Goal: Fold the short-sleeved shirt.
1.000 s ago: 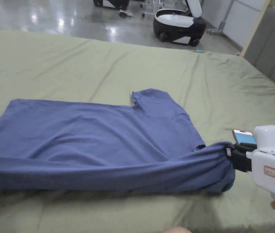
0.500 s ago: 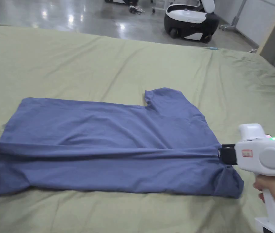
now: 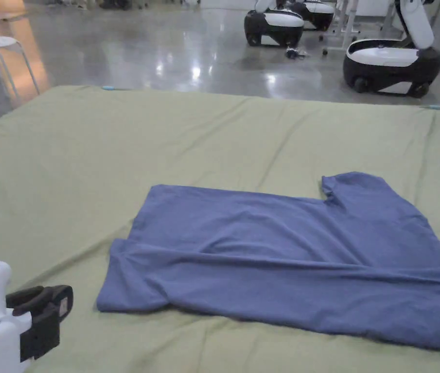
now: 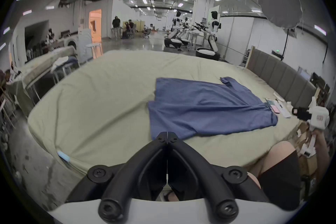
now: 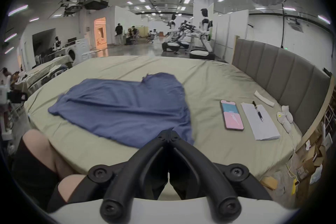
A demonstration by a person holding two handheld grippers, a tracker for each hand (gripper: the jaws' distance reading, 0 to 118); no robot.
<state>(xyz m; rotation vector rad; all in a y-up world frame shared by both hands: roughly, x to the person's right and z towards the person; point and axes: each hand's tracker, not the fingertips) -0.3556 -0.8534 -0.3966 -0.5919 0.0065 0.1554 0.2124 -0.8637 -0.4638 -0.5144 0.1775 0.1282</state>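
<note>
Your right gripper view is showing a phone [image 5: 231,114] beside the shirt [image 5: 123,109], which is lying on the bed [image 5: 209,78]. Your left gripper [image 4: 166,134] and right gripper [image 5: 171,132] are sitting pressed together, empty, just off the shirt.

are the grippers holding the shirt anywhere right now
No. The left gripper and right gripper are both shut on nothing; the blue shirt lies loose on the bed.

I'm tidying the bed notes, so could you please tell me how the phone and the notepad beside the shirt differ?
The phone is small, with a blue and pink lit screen; the notepad is larger and white. The phone lies nearer the blue shirt; the notepad nearer the headboard. A pen rests on the notepad; the phone carries nothing. Both lie flat on the green sheet.
</note>
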